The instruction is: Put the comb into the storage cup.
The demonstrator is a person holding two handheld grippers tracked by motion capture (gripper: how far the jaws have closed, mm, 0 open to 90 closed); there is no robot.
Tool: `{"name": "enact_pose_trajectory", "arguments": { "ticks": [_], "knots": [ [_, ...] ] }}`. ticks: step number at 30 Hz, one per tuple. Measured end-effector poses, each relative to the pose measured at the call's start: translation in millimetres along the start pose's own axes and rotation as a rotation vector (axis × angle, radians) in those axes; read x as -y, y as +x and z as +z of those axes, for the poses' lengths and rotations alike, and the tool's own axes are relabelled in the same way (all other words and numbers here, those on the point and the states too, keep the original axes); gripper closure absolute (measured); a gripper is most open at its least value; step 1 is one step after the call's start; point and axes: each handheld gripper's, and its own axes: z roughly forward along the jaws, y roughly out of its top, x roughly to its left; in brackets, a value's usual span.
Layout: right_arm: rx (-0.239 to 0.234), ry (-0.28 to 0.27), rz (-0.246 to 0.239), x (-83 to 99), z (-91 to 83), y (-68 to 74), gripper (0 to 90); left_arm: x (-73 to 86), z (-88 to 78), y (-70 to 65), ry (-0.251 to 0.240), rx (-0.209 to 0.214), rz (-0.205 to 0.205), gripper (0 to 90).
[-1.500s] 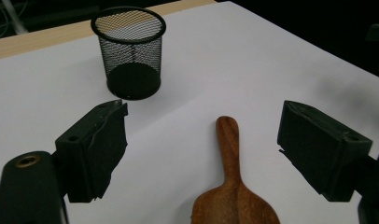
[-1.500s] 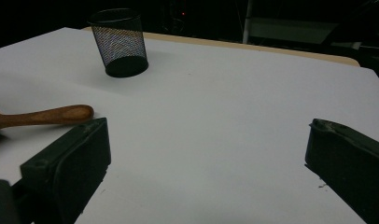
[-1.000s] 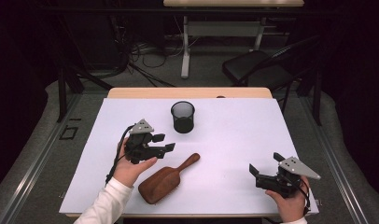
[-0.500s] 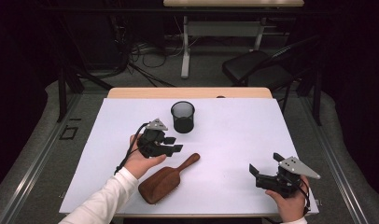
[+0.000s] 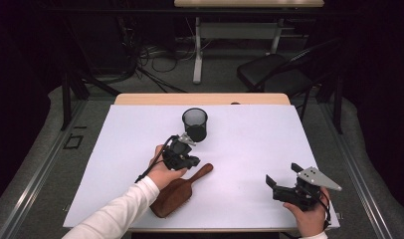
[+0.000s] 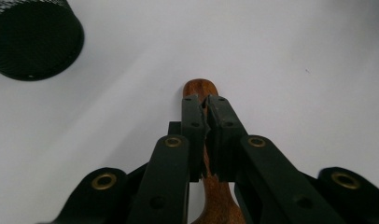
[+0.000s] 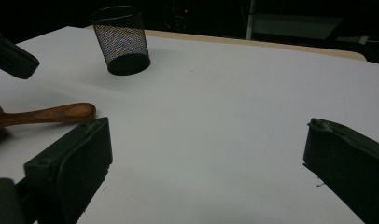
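Wood, dark and varnished, makes up the hairbrush (image 5: 179,193) that lies flat on the white tabletop (image 5: 250,144), near its front edge and left of centre, with the broad head toward the person and the slim handle pointing away and to the right. It looks stiff and fairly light, though the weight probably sits in the head, so a grip far out on the handle may let the head sag or swing when lifted. The polished surface could also be slippery between hard pads. The handle is the natural place to take hold, preferably closer to the head than to its rounded tip. The left hand-held gripper (image 6: 207,105) has just been closing, and in the left gripper view its jaws stand almost together with the narrow handle pinched between them, the rounded end showing just beyond the tips. A black mesh cup (image 5: 195,124) stands upright a little behind that hand, apart from the brush. Farther right, the right hand-held gripper (image 5: 278,185) rests low near the front right corner of the tabletop, well apart from the brush, with its jaws spread wide and nothing between them.
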Motion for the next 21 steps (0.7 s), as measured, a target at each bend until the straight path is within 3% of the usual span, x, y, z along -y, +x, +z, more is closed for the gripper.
{"name": "enact_pose_trajectory", "arguments": {
  "ticks": [9,16,21],
  "knots": [
    [-0.002,0.001,0.002,-0.1,-0.5,-0.3,1.0,-4.4,17.8,-6.8,0.059,0.045,0.027,90.0],
    [-0.002,0.001,0.003,-0.2,-0.4,-0.4,1.2,-5.7,24.7,-10.4,0.100,0.054,0.048,90.0],
    [-0.002,0.002,0.001,-0.1,-0.5,-0.9,1.2,-4.6,32.5,-16.5,0.140,0.057,0.085,90.0]
  ]
}}
